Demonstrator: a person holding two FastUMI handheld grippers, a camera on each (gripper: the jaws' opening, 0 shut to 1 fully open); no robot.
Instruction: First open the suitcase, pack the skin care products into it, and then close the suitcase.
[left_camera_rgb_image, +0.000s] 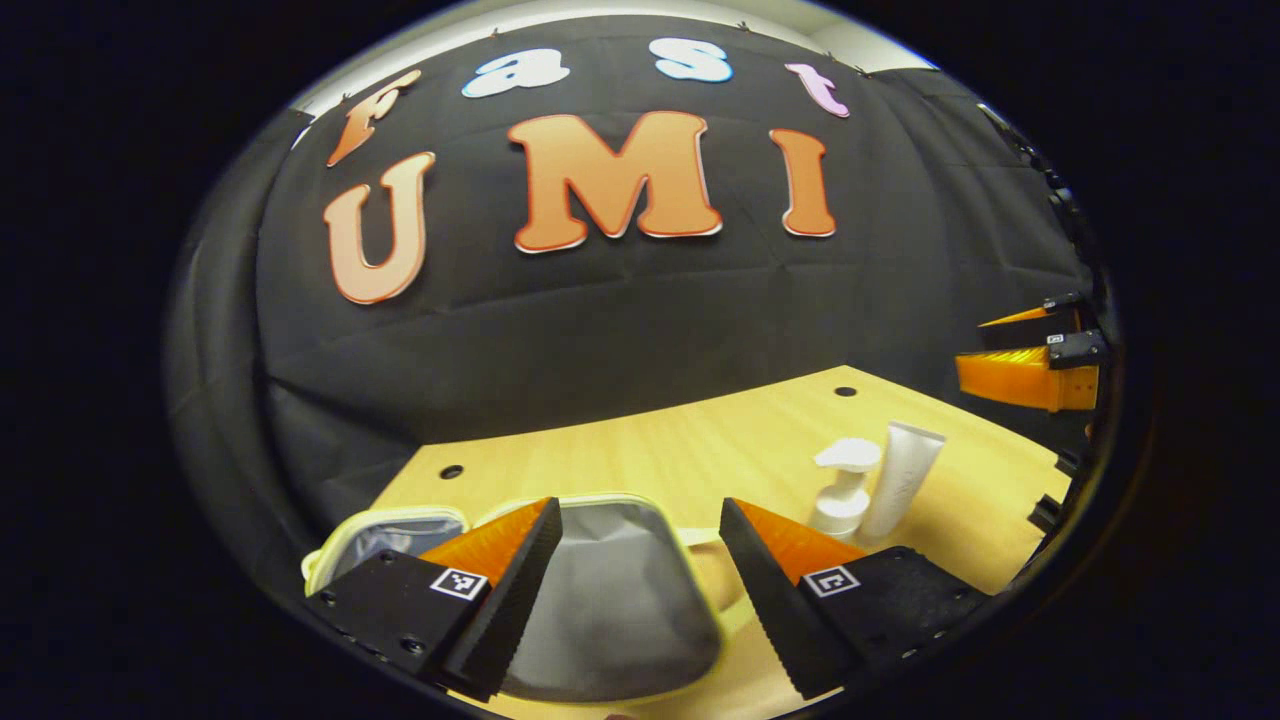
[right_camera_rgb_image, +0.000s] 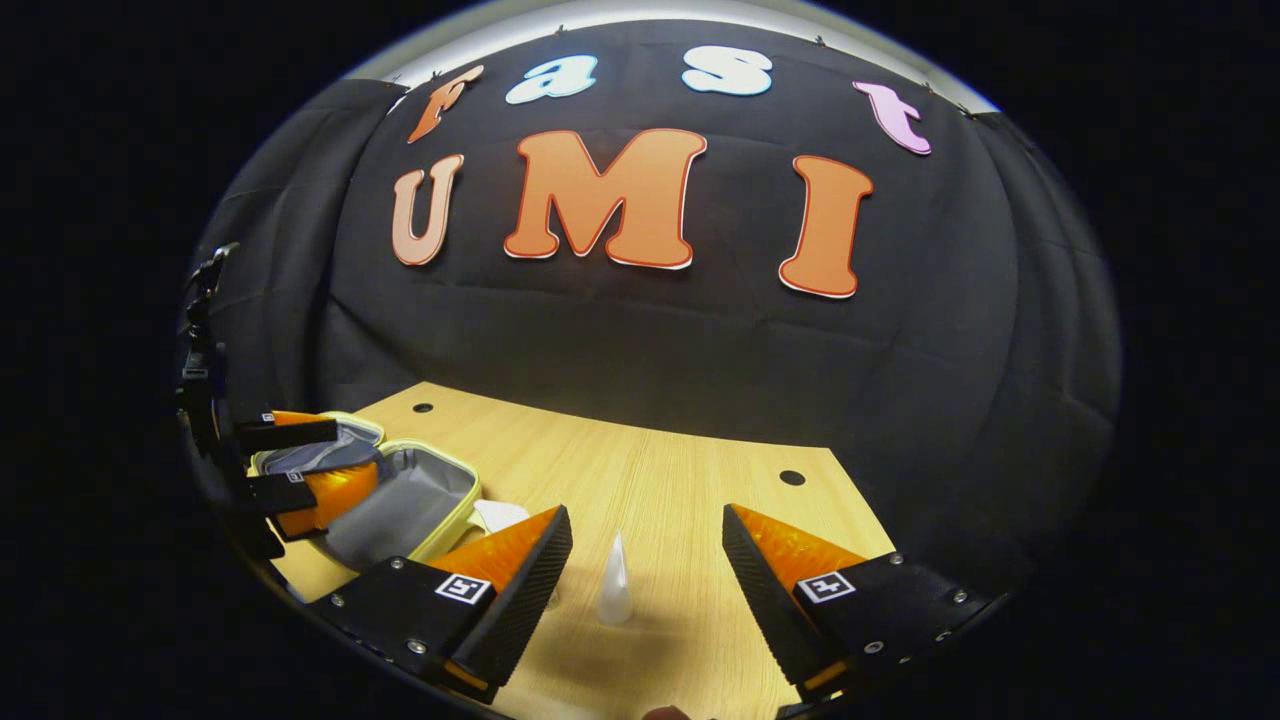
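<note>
The small suitcase lies open on the wooden table, its grey lining framed by a pale yellow rim. My left gripper hovers over the nearer half, open and holding nothing. To the right stand a white pump bottle and a white tube, side by side. In the right gripper view the tube stands just ahead of my open right gripper, untouched. The pump bottle peeks out behind the left finger. The suitcase sits at the left with the left gripper above it.
The wooden table has small round holes near its back edge and bare surface behind the bottles. The black cloth wall stands close behind the table. My right gripper shows at the far right of the left gripper view.
</note>
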